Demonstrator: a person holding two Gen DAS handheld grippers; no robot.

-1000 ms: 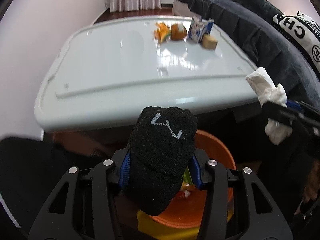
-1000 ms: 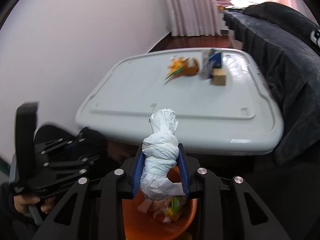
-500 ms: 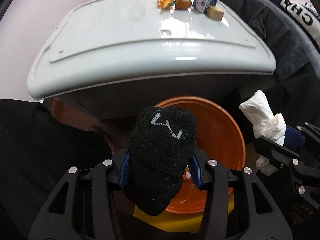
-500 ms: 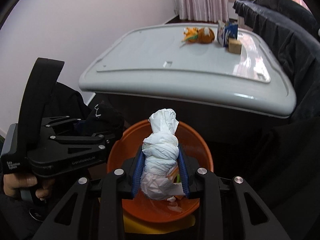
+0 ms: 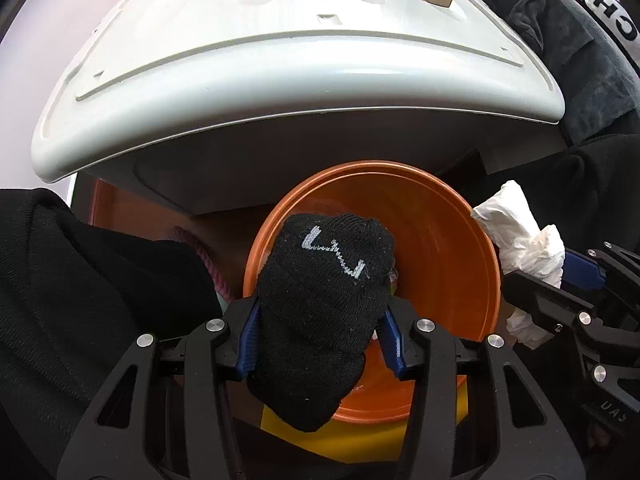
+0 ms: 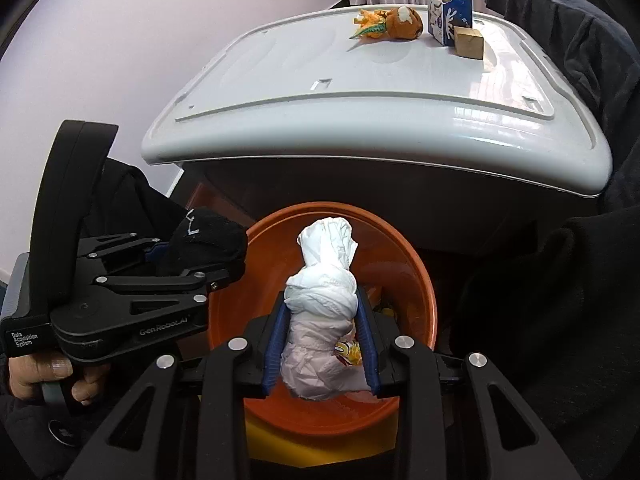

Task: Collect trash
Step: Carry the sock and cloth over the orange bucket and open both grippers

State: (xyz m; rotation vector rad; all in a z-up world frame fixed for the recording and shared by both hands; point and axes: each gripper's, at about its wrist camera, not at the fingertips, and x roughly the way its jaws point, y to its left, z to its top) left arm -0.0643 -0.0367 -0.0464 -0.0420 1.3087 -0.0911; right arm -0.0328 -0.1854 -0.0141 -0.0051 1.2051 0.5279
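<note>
Holding both loads above the round orange plastic bin (image 6: pixel 404 280), I judge the step in hand to be the drop, and it is best done by bringing each load inside the rim before parting the jaws, one side at a time, so nothing falls to the floor. My left hand-held gripper (image 5: pixel 320 336) is clamped, at a moderate opening, on the bunched black knitted sock (image 5: pixel 324 300), which bulges past the blue pads and sits over the bin's near-left rim rather than its centre; I would shift it inward first. My right hand-held gripper (image 6: pixel 322 344) is closed narrowly on the twisted wad of white tissue paper (image 6: pixel 322 304), which hangs over the bin's mouth and appears well placed. Both tools point steeply downward, side by side, close but apart. A bare hand (image 6: pixel 40 372) grips the left tool's handle. Further items remain on the white plastic table (image 6: pixel 360 120) behind the bin, so collection looks unfinished.
</note>
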